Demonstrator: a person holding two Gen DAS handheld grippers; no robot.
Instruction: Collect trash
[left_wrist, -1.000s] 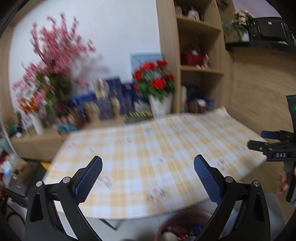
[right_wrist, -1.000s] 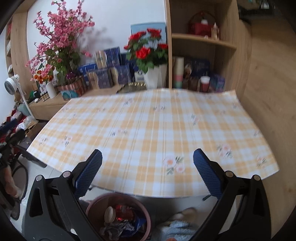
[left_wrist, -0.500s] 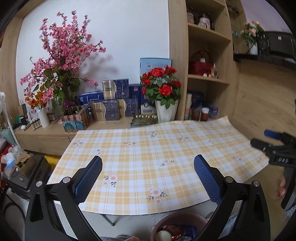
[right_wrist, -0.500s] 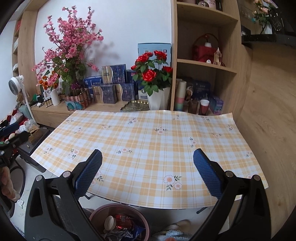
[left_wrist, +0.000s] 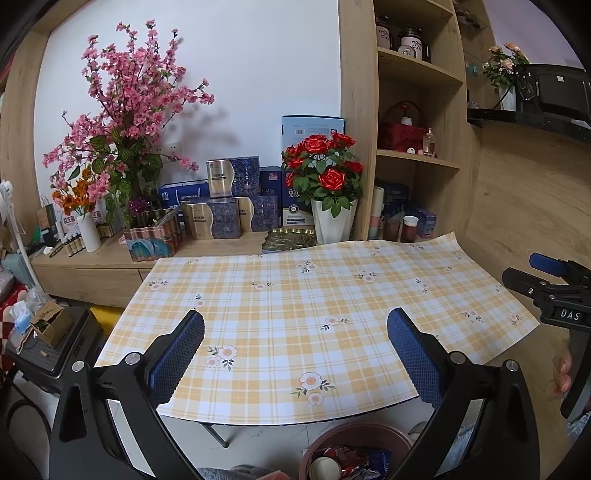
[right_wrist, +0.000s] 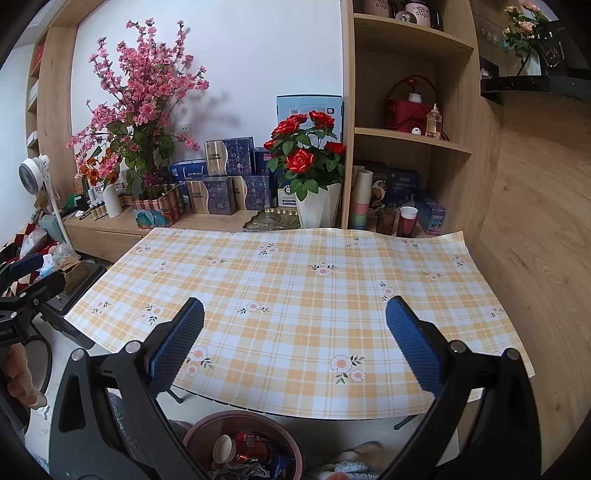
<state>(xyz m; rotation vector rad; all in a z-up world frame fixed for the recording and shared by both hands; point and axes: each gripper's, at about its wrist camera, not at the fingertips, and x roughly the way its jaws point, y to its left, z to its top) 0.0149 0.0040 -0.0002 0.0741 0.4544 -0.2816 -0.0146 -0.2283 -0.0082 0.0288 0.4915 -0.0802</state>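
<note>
Down low at the near edge of the checked worktop (right_wrist: 295, 288): round brown bin (right_wrist: 243, 443) of crumpled trash, mouth up. Left claw (left_wrist: 295, 347) and right claw (right_wrist: 295, 332) wide open, empty.

Home: flower vases (left_wrist: 334, 218), checked tablecloth (left_wrist: 314, 306)

Tablecloth (right_wrist: 295, 288) lies bare — vase (right_wrist: 319, 208) crowds its far edge.

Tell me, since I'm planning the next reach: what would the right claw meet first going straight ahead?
Probably the checked tablecloth itself; the open right claw points across it and nothing stands between. Depth is uncertain.
</note>
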